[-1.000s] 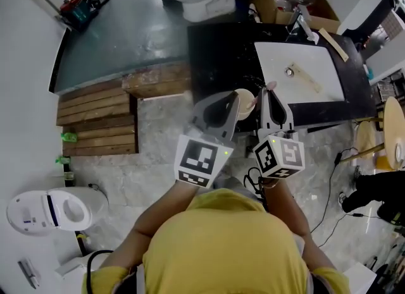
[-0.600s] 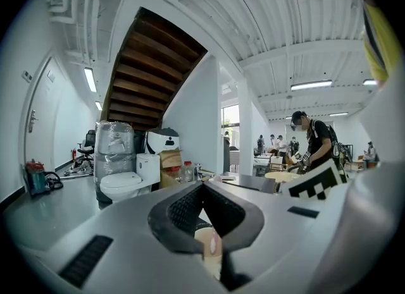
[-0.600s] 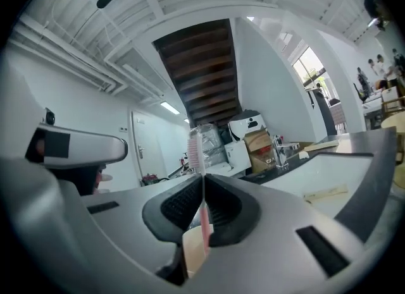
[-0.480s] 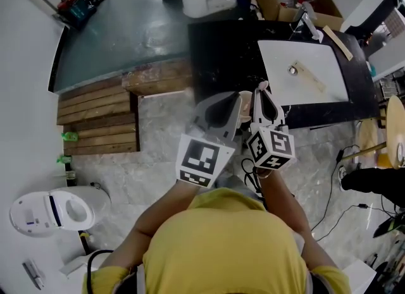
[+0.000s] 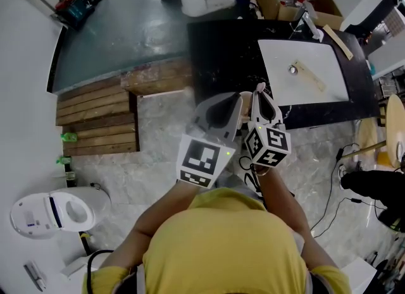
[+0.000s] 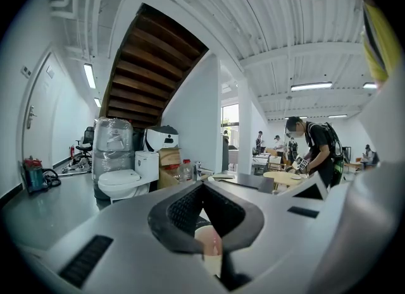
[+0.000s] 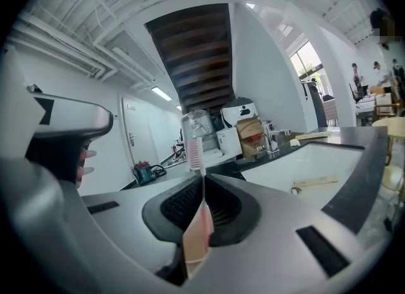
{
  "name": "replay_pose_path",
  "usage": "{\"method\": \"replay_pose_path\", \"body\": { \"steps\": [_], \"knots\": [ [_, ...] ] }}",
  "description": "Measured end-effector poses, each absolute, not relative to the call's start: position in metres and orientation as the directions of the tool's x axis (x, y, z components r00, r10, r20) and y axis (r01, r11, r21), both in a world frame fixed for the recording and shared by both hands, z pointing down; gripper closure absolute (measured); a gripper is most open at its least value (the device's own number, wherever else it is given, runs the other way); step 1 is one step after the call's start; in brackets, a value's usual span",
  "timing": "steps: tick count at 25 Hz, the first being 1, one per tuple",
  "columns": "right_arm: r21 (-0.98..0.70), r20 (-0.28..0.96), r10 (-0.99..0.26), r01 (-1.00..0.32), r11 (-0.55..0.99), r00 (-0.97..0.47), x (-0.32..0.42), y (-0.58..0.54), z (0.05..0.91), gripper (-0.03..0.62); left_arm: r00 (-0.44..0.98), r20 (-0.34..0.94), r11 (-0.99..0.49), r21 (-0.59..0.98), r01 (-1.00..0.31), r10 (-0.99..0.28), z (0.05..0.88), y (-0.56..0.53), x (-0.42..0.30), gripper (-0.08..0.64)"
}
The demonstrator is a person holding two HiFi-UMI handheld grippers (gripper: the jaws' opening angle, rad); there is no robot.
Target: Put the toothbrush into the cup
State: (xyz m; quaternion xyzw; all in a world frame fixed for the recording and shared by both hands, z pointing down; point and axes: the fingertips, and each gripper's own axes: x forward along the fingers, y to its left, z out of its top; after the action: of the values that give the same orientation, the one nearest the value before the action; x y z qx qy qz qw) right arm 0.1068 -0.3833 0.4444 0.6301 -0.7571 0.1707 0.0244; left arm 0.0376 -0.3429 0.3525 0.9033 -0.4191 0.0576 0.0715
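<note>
Two grippers sit side by side in the head view, above the front edge of the black countertop (image 5: 221, 52), with the white rectangular sink (image 5: 316, 74) further back. Your left gripper (image 5: 240, 102) is clamped on the small cream cup (image 5: 245, 104). Just beside it, your right gripper (image 5: 262, 100) grips the pink-and-white toothbrush (image 5: 260, 87), whose tip pokes out past the jaws near the cup. From here you can't tell whether brush and cup touch.

In the left gripper view, the jaws are closed on the cup (image 6: 209, 248). Its pale mouth shows between them, and no brush is visible inside.

In the right gripper view, the jaws pinch the toothbrush (image 7: 201, 214) by its handle, and the bristle head stands clear beyond them.

You have both pieces in hand and close together, so I'd say the pick-up is done. What's left is lowering the brush into the cup and letting go.
</note>
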Motion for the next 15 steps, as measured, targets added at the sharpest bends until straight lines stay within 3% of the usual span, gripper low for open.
{"method": "replay_pose_path", "body": {
  "steps": [15],
  "knots": [
    [-0.22,0.317,-0.927,-0.966,0.133,-0.2,0.114,-0.385,0.458,0.554,0.659,0.215,-0.653,0.106,-0.75,-0.721,0.372,-0.346,0.048,0.552]
  ]
}}
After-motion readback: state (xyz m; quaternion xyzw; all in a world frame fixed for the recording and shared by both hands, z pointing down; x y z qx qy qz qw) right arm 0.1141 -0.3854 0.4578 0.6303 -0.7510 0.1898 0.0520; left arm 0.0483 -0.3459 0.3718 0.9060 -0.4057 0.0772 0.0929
